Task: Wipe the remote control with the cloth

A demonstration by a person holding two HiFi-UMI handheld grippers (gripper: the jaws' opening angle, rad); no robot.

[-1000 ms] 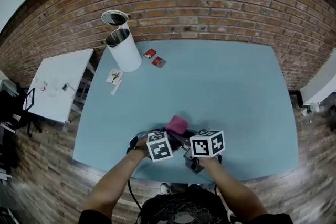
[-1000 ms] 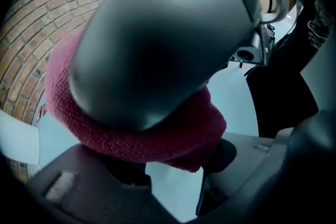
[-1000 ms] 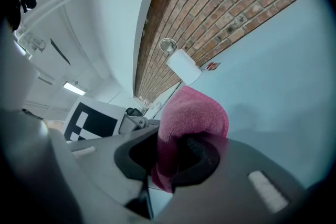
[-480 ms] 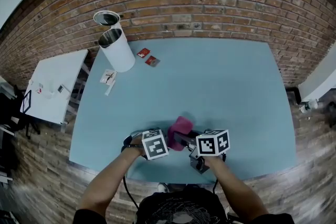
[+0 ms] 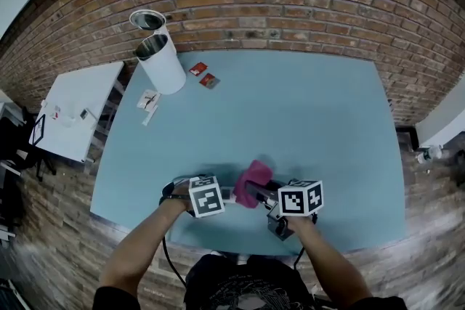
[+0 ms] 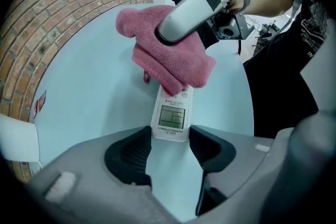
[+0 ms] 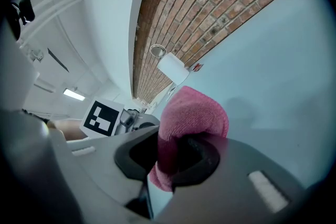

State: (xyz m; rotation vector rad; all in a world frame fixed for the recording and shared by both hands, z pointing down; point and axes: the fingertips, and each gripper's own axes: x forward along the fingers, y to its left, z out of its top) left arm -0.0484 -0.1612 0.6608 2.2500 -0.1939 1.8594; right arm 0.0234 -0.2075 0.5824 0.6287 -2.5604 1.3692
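A white remote control (image 6: 171, 115) with a small screen lies on the blue table, its near end pinched between the jaws of my left gripper (image 6: 169, 145). A pink cloth (image 6: 167, 52) drapes over the remote's far end. My right gripper (image 7: 176, 157) is shut on that cloth (image 7: 191, 118) and presses it onto the remote. In the head view the cloth (image 5: 254, 181) sits between the left gripper (image 5: 218, 194) and the right gripper (image 5: 276, 198), near the table's front edge. Most of the remote is hidden there.
A white cylindrical bin (image 5: 161, 63) stands at the blue table's (image 5: 305, 112) far left corner, with two small red packets (image 5: 204, 75) and a paper card (image 5: 149, 100) near it. A white side table (image 5: 73, 109) stands to the left. A brick wall (image 5: 290, 3) runs behind.
The cloth has slid a little to the right along the remote with the right gripper. The left gripper has shifted slightly left and nearer, still holding the remote.
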